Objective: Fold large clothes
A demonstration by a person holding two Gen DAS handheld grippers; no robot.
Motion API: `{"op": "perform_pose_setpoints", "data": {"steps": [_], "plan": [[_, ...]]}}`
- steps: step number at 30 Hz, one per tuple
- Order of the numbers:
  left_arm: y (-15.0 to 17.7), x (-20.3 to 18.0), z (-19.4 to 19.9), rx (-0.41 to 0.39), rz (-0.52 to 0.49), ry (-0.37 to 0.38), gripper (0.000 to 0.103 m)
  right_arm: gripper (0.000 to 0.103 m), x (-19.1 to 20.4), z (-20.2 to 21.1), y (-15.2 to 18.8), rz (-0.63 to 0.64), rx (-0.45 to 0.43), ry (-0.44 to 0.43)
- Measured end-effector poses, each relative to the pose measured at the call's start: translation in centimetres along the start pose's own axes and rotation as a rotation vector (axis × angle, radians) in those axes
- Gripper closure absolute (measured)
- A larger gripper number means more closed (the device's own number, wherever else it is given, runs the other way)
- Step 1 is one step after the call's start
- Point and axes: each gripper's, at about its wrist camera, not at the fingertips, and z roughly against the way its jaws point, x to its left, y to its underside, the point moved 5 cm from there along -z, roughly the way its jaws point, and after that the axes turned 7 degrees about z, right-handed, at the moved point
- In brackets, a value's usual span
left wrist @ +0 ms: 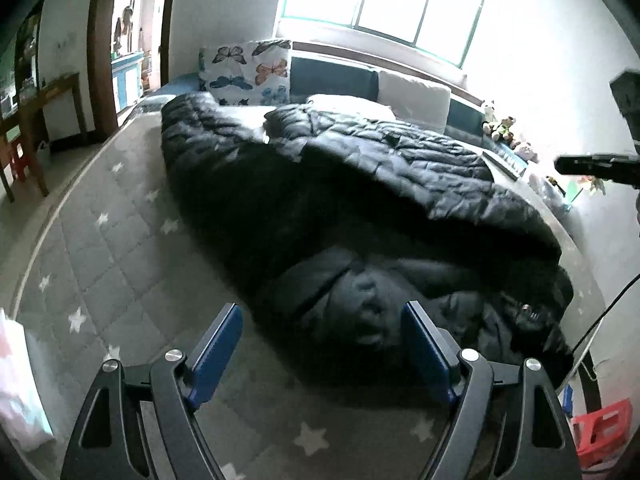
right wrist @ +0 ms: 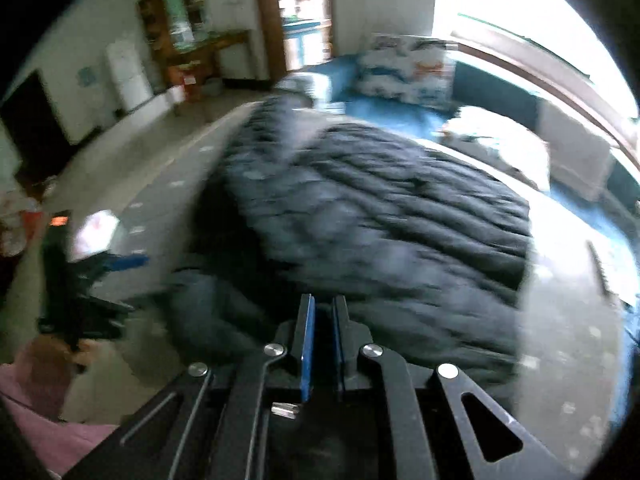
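A large black quilted puffer coat [left wrist: 344, 200] lies spread on a grey star-patterned bed cover [left wrist: 120, 248], its hood or collar end bunched nearest me. My left gripper [left wrist: 322, 316] is open and empty, hovering just above that near end. In the right wrist view, which is motion-blurred, the coat [right wrist: 380, 216] fills the middle. My right gripper [right wrist: 323, 300] has its blue pads nearly together with a narrow gap and nothing seen between them, above the coat's near edge. The left gripper [right wrist: 120, 260] shows at the left of that view.
A butterfly pillow [left wrist: 252, 72], a white pillow [left wrist: 416, 100] and soft toys [left wrist: 500, 124] line the headboard under a bright window. A red stool [left wrist: 604, 428] stands at the right, a wooden table [left wrist: 44, 112] at the left. The right tool's tip [left wrist: 592, 166] shows at the right edge.
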Motion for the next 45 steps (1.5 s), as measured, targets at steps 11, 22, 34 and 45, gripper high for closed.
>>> {"op": "perform_pose_setpoints", "data": {"steps": [11,22,34,45], "plan": [[-8.9,-3.0,-3.3,-0.056,0.001,-0.022,0.016,0.09,-13.0,-9.5,9.1,-0.31,0.173,0.08],[-12.7,-3.0,-12.1,0.03,0.021,-0.058,0.03,0.09,-14.2,-10.8,11.4,-0.366,0.134,-0.019],[-9.4,-2.2,-9.7,0.074,0.056,0.02,0.077,0.09,-14.4,-10.0,10.9,-0.358,0.209,0.058],[-18.8,8.1,-5.9,-0.129,0.16,-0.165,0.009,0.089,-7.7,-8.0,3.1,-0.247,0.028,-0.092]]}}
